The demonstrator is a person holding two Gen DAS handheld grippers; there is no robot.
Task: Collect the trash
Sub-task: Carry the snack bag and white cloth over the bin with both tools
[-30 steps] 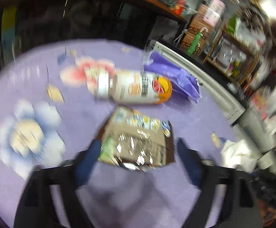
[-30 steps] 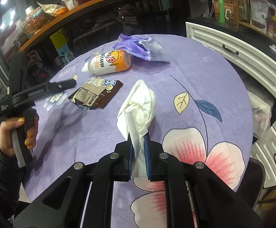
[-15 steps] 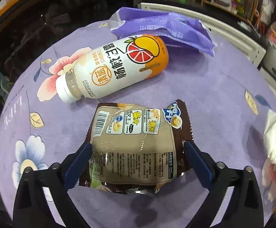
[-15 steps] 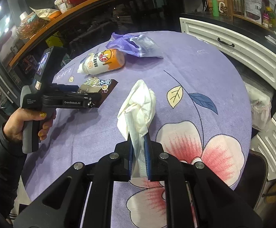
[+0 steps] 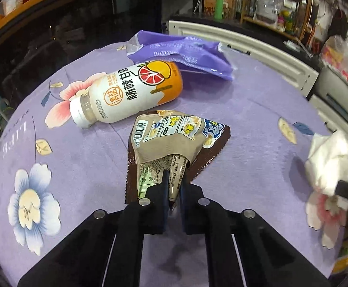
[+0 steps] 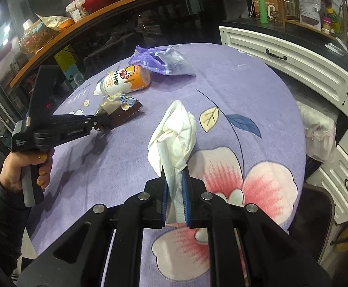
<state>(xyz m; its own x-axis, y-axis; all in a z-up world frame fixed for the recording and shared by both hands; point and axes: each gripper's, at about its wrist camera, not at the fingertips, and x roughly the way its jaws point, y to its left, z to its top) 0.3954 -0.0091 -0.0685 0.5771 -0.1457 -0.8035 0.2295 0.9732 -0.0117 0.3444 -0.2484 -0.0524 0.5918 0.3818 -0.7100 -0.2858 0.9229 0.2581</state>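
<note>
Left gripper (image 5: 174, 186) clamps the wrapper's (image 5: 174, 134) near edge on the table (image 5: 257, 143), grasp step complete; next move: lift it clear of the bottle (image 5: 126, 93).

The left hand-held gripper (image 5: 174, 186) has just closed, pinching the snack wrapper (image 5: 171, 141).

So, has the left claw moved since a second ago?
Yes. In the right wrist view the left claw has advanced right across the tablecloth toward the bottle, closing on the snack wrapper.
</note>
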